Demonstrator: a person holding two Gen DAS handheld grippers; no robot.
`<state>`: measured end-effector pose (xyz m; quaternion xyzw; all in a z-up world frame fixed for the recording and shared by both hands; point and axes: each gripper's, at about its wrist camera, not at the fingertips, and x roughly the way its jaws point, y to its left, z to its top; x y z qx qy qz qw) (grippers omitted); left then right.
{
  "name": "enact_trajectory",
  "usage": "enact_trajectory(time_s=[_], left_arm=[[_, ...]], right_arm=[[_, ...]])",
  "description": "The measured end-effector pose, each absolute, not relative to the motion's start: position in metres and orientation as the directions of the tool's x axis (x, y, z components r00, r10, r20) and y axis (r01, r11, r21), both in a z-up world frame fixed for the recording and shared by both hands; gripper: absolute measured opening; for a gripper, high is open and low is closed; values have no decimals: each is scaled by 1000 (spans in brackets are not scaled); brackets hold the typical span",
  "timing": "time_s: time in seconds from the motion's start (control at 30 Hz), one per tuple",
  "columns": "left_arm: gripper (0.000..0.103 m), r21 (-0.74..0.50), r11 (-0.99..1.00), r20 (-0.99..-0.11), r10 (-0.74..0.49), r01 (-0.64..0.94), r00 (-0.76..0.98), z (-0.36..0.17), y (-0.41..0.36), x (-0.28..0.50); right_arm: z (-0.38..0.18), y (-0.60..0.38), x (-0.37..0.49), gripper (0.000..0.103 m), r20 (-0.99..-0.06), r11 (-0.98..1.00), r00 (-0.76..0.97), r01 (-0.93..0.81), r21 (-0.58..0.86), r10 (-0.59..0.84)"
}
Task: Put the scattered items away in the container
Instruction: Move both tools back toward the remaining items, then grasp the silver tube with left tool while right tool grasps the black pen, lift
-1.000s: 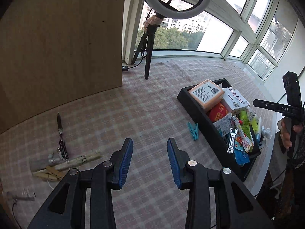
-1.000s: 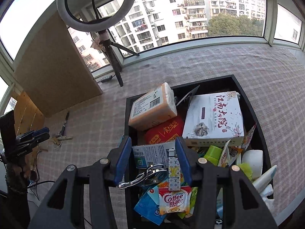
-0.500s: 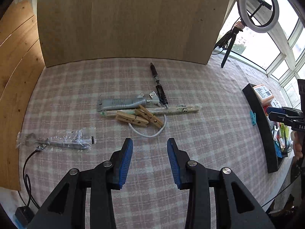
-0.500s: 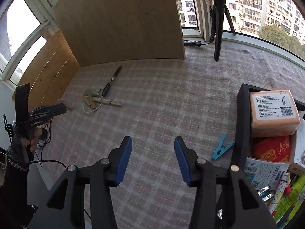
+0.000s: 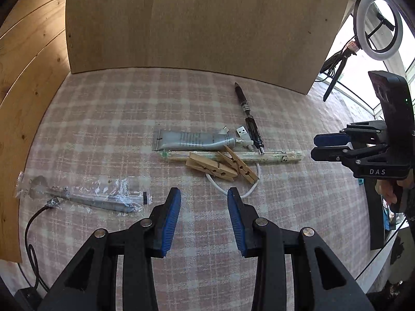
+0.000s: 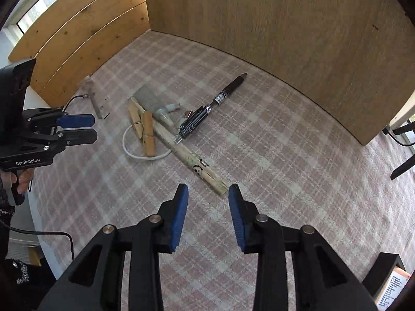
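Clothespins (image 5: 220, 165), a grey tube (image 5: 192, 141), a pen (image 5: 249, 119) and wrapped chopsticks (image 6: 197, 167) lie heaped on the checked worktop (image 5: 103, 119), so both claws angle down: left claw (image 5: 204, 217) apart and empty, right claw (image 6: 208, 215) closing on nothing.

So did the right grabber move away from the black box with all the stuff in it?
Yes. The right gripper was over the full black container; now only the container's corner shows at lower right, and the gripper hangs by the paper-wrapped chopsticks.

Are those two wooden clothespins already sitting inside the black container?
No, the wooden clothespins lie on the checked cloth beside the grey tube.
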<state>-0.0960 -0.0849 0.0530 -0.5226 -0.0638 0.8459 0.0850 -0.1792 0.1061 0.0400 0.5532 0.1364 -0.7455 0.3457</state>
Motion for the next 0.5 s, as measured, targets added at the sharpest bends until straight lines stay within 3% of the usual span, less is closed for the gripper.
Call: enact_trajectory(time_s=[0.27,0.4,0.5], left_arm=[[34,-25,-922,-918,174,-388,-357,45,-75,-163],[33,61,-845,-941,129,-531,-313,36,-59,-173],[32,60,-821,-952,124,-568,-279,30,-55,-180]], right_arm=[[30,84,-237,32,-905,-805,-107,508,307,-413],[22,62,-252,32,-912,-818,-104,491,300,-397],[13,48,-256,32,-922,-822,-100,496,281,-375]])
